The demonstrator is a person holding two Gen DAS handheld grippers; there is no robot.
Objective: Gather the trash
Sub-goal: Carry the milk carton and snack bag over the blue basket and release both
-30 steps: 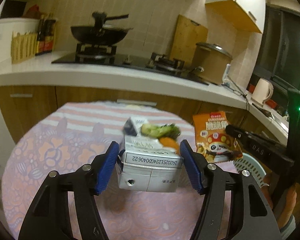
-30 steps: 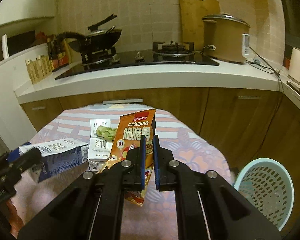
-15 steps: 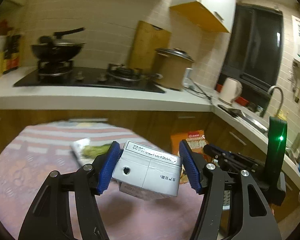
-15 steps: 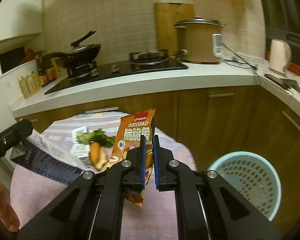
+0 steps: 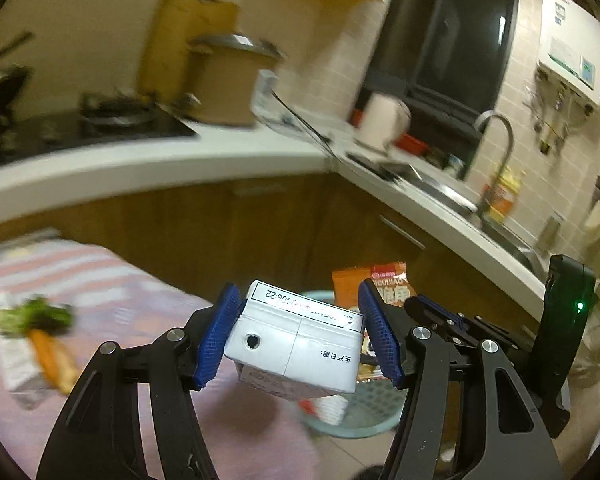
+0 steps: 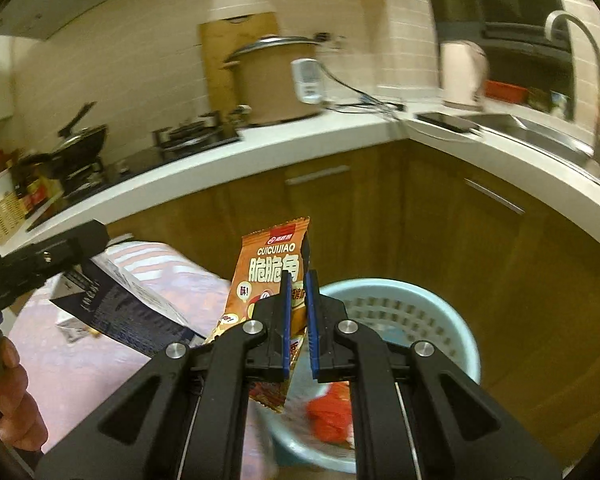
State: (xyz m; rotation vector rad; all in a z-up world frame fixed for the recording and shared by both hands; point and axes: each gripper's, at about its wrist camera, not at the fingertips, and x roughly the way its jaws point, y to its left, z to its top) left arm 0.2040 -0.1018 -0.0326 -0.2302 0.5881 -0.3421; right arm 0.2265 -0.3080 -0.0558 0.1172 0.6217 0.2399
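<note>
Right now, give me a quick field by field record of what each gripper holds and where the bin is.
left gripper: shut on milk carton, held on its side
right gripper: shut on snack bag, upright
trash basket: light blue, on the floor past the table edge, red trash inside
table: pink patterned cloth, carrot and greens lying on it
still to do: both items not yet dropped

Black plastic left gripper [image 5: 298,334] and right gripper [image 6: 299,322]: ribbed blue pads [image 5: 216,334], silver screws, 1 green LED, bare skin.
</note>
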